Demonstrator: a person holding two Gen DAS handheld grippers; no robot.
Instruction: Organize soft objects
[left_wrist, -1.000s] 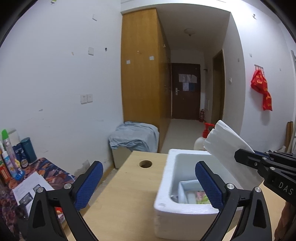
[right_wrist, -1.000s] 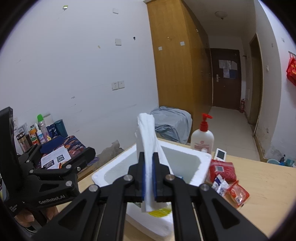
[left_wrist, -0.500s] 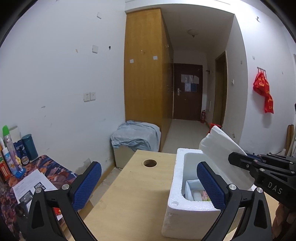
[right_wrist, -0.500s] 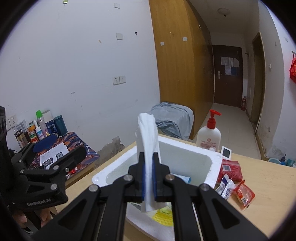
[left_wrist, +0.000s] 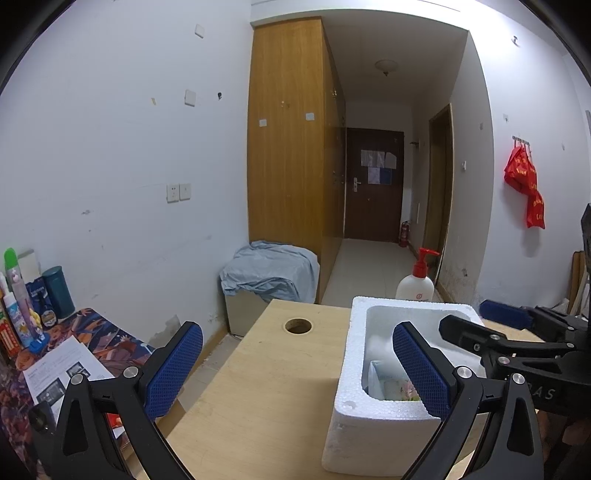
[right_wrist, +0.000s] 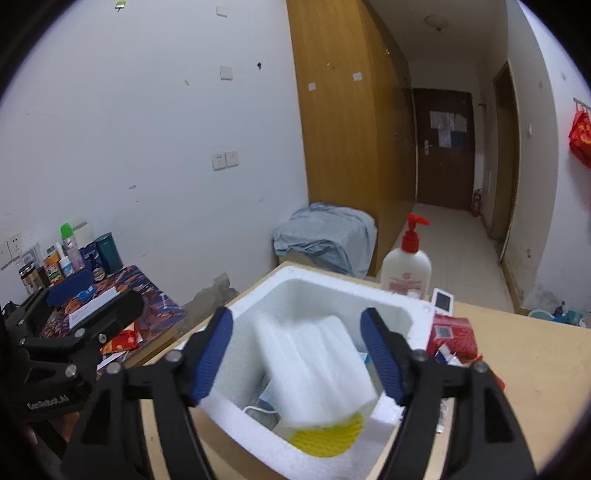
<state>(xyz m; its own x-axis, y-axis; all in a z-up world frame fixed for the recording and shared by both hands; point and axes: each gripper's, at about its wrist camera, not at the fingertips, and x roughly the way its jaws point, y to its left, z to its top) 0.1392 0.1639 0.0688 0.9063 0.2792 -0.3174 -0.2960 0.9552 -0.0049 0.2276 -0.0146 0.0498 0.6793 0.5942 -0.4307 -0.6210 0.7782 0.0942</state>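
**Right claw spread above the foam box, white pack loose between its fingers**

Left wrist view: the left claw (left_wrist: 297, 363) stands spread wide, its blue textured pads holding and touching nothing. Below it lies the pale wooden surface (left_wrist: 273, 373), which has a round hole near its far edge. On the right of that surface sits the white rectangular polystyrene foam box (left_wrist: 373, 424), open at the top; a pale printed packet (left_wrist: 388, 384) shows inside it, partly hidden behind the claw's right finger. The right claw (left_wrist: 476, 319) reaches in from the right over the box, and from this side its black fingers stand apart. A white pump bottle with a red top (left_wrist: 415, 282) stands just behind the box.

Right wrist view: the right claw (right_wrist: 297, 354) has just been opening, and its jaws are now well apart. Between them, tilted and motion-blurred, is the white soft plastic-wrapped pack (right_wrist: 314, 365); neither blue pad presses on it. The pack is within the mouth of the foam box (right_wrist: 258, 306), its lower end over a yellow round patch (right_wrist: 327, 435); whether it rests on anything I cannot tell. Just right of the box, on the surface (right_wrist: 535, 365), lie a red rectangular packet (right_wrist: 452, 336) and smaller red-and-white sachets (right_wrist: 448, 358). The left claw (right_wrist: 85, 306) appears at the left edge, fingers apart, beside the box.
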